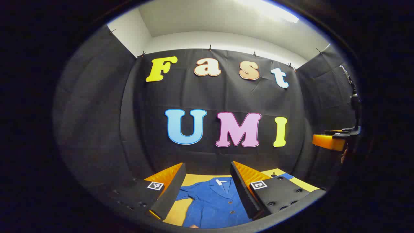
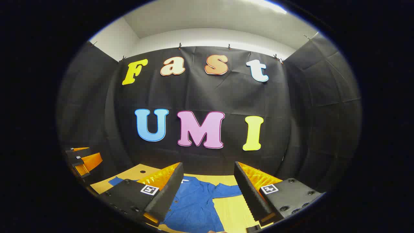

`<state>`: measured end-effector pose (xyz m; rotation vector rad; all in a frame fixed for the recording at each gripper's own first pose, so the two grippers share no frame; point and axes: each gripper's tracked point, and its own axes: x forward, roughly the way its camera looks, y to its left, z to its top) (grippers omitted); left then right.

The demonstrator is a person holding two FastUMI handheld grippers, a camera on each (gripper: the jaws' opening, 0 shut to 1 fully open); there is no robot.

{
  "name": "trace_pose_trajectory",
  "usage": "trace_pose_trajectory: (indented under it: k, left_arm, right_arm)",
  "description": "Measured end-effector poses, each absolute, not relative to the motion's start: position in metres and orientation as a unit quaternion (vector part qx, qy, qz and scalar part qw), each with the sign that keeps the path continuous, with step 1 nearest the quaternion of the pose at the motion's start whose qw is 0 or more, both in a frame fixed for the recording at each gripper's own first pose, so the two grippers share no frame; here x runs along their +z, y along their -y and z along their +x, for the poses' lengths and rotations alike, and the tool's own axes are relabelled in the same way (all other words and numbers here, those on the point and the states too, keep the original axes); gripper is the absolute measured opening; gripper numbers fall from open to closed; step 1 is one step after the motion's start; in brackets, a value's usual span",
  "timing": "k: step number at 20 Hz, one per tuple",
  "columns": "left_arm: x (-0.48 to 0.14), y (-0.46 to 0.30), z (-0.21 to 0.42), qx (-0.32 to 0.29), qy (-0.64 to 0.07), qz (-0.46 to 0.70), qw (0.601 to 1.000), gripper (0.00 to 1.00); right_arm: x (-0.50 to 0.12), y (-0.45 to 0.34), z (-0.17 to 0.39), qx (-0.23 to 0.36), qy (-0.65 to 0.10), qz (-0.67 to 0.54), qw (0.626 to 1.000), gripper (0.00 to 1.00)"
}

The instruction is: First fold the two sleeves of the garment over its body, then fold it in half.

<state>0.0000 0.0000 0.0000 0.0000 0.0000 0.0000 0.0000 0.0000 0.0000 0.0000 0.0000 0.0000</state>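
The pale wooden table (image 2: 233,212) carries the blue buttoned cloth shirt (image 1: 213,204), which lies flat with its collar toward 12 o'clock. Both sleeves are spread out: 1 reaches toward 3 o'clock in the right gripper view, 1 toward 9 o'clock in the left gripper view. No fold is made yet.

The left gripper (image 1: 207,189) and the right gripper (image 2: 208,189) hang above the shirt, each with its 2 fingers spread wide and holding nothing.

I judge the first sleeve fold is next. To do it well, pinch the cuff only, lift little, and lay the sleeve straight over the chest.
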Motion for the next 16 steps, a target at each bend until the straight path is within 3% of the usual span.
trace_pose_trajectory:
  k: [5, 6, 8, 9, 16]
  left_arm:
    - [0.001, 0.013, -0.006, -0.013, -0.006, -0.021, 1.000, 0.80]
    - [0.001, 0.012, -0.007, -0.010, -0.007, -0.022, 1.000, 0.80]
    - [0.004, 0.005, -0.011, -0.003, -0.004, -0.017, 1.000, 0.80]
    - [0.005, 0.002, -0.013, 0.000, -0.004, -0.010, 1.000, 0.80]
    - [0.008, -0.006, -0.019, 0.011, -0.011, -0.019, 1.000, 0.80]
  right_arm:
    - [0.002, 0.009, -0.003, -0.009, 0.001, -0.002, 1.000, 0.93]
    - [0.003, 0.012, -0.004, -0.011, 0.004, -0.004, 1.000, 0.98]
    - [0.005, 0.015, -0.007, -0.012, 0.007, -0.010, 1.000, 0.93]
    - [0.008, 0.018, -0.008, -0.014, 0.011, -0.017, 1.000, 0.98]
    - [0.022, 0.023, -0.009, -0.014, 0.029, -0.028, 0.999, 0.93]
